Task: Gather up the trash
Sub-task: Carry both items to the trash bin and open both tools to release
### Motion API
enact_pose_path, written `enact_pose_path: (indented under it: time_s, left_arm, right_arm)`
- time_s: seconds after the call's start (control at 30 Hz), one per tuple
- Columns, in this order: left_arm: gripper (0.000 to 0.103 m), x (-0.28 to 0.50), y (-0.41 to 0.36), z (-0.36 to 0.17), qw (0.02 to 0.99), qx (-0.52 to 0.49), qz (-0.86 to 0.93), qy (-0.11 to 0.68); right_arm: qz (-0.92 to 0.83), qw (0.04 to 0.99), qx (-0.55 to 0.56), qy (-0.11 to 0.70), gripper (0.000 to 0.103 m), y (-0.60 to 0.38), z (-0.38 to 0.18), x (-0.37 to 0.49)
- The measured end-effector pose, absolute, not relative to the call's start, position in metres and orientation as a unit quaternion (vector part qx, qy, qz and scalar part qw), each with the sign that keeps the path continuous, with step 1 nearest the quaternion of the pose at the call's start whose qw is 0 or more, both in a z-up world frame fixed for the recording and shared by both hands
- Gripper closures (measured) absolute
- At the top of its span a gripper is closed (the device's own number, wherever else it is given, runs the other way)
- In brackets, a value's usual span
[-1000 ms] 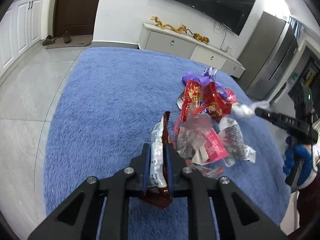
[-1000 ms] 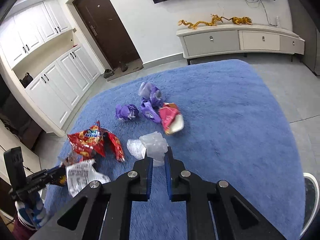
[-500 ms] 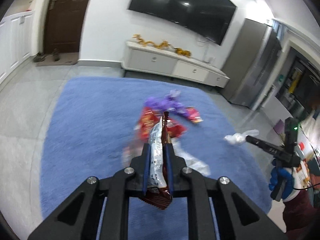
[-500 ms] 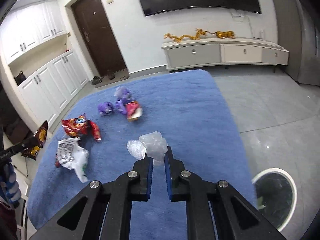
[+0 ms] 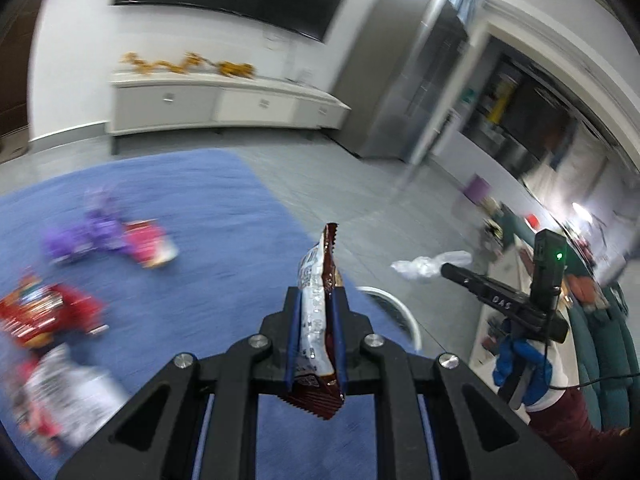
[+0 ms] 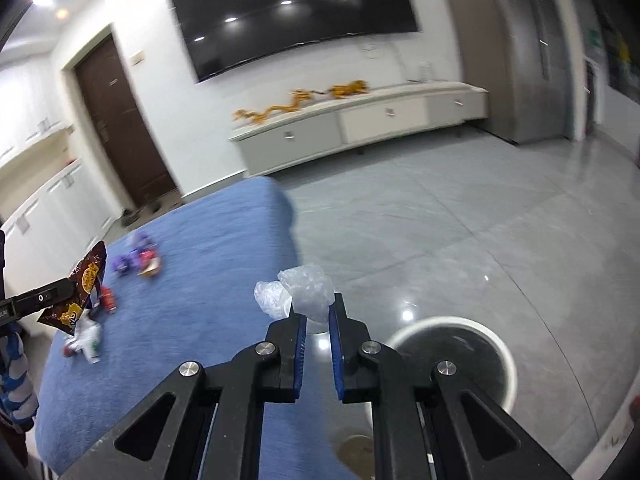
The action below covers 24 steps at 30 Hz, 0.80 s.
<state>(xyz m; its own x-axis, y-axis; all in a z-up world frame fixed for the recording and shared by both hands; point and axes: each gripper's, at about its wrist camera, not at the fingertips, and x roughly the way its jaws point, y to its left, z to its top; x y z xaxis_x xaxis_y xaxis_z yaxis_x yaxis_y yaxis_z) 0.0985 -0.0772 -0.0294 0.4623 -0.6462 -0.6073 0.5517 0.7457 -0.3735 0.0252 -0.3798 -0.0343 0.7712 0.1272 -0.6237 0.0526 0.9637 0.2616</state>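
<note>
- Grey floor tiles run back to a white wall with a dark TV and a low white cabinet carrying gold dragon figures.
- Blue rug covers the floor at 9 o'clock in the right wrist view; a brown door stands behind it at 10 o'clock.
- Left gripper is clamped on a brown snack bag, which stands upright between the blue pads, its torn top above them and its bottom edge hanging below.
- From the right wrist view the same bag shows at 9 o'clock, held above the rug's edge.
- Right gripper pinches a clear plastic wad at its tips; most of the wad bulges out above and to the left of the pads.
- From the left wrist view this gripper reaches in from 3 o'clock, a gloved hand under it.
- White bin stands on the tiles at 4 o'clock of the right gripper, just beside the rug's corner; its inside is dark and blurred.
- In the left wrist view only the bin's rim shows, just right of the snack bag.
- Trash on the rug, blurred: purple wrappers touching a pink pack at 10 o'clock, a red bag at 9 o'clock, and a white wrapper at 8 o'clock.
</note>
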Motion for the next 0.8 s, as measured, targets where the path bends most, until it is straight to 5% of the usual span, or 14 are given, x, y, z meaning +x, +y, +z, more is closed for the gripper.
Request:
enact_pose_path:
  time_s: [0.6, 0.67, 0.77, 0.8]
  left_arm:
    - [0.083, 0.156, -0.361, -0.118, 0.751, 0.029, -0.432, 0.499]
    - [0.068, 0.161, -0.371, -0.124, 0.744, 0.022, -0.433, 0.509]
    - [0.036, 0.167, -0.374, -0.128, 0.748, 0.012, -0.425, 0.510]
    - [0.036, 0.168, -0.372, -0.128, 0.749, 0.008, -0.424, 0.508]
  right_arm:
    - [-0.096, 0.884, 0.229, 0.397, 0.092, -0.504, -0.127, 0.014]
    - [-0.103, 0.878, 0.234, 0.405, 0.090, -0.511, -0.136, 0.019]
    - [-0.111, 0.870, 0.243, 0.414, 0.068, -0.516, -0.149, 0.018]
    - [-0.115, 0.869, 0.245, 0.415, 0.065, -0.518, -0.152, 0.017]
